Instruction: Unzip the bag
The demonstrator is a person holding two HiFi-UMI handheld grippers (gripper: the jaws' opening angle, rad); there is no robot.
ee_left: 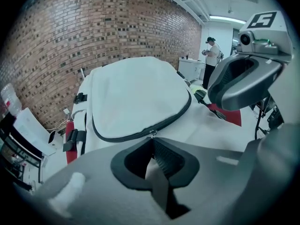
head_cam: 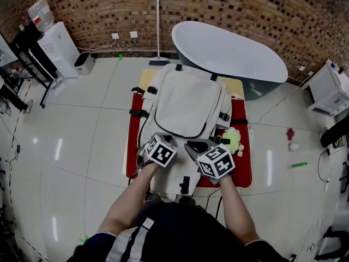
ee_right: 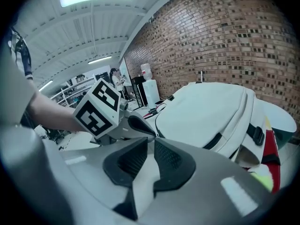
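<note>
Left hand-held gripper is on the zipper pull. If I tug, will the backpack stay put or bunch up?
The backpack looks soft yet bulges full, so it will probably pucker near the zipper rather than collapse. It merely rests on the red mat, so it may slide toward you.

My head camera looks steeply down past my forearms onto the white fabric backpack (head_cam: 185, 105) on the red-covered worktop (head_cam: 242, 171). The camera on my left gripper (ee_left: 151, 140) sits low and close, facing up the backpack toward the brown brick wall (ee_left: 70, 41); my right gripper (ee_right: 150, 142) camera looks across it, catching the left gripper. All three share the backpack
</note>
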